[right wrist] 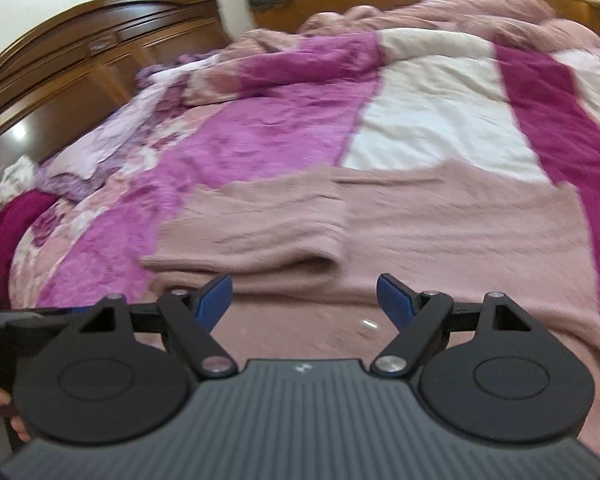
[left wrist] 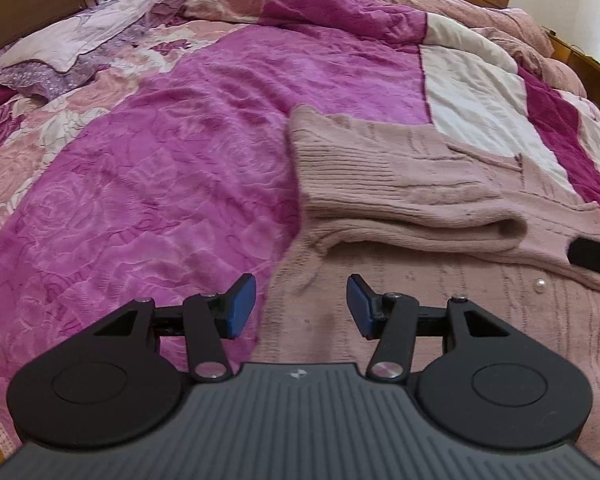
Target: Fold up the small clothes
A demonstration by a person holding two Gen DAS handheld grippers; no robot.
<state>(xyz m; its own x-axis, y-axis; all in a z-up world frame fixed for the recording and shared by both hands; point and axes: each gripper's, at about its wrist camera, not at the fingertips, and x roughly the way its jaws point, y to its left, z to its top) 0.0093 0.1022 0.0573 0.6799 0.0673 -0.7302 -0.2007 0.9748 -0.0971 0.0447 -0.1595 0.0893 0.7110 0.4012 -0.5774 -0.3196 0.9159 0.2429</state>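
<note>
Your pink sweater (left wrist: 400, 248) lies flat on the bed (left wrist: 160, 184), its folded sleeve (left wrist: 384, 172) running left-right across it; your left gripper (left wrist: 301, 306) and right gripper (right wrist: 304, 302) are both apart, empty.

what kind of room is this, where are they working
Most likely a bedroom in a home. The work surface is a bed covered with a pink and magenta quilt, a carved wooden headboard stands at its end, and a pink knit sweater lies spread on the covers, one sleeve folded over.
</note>
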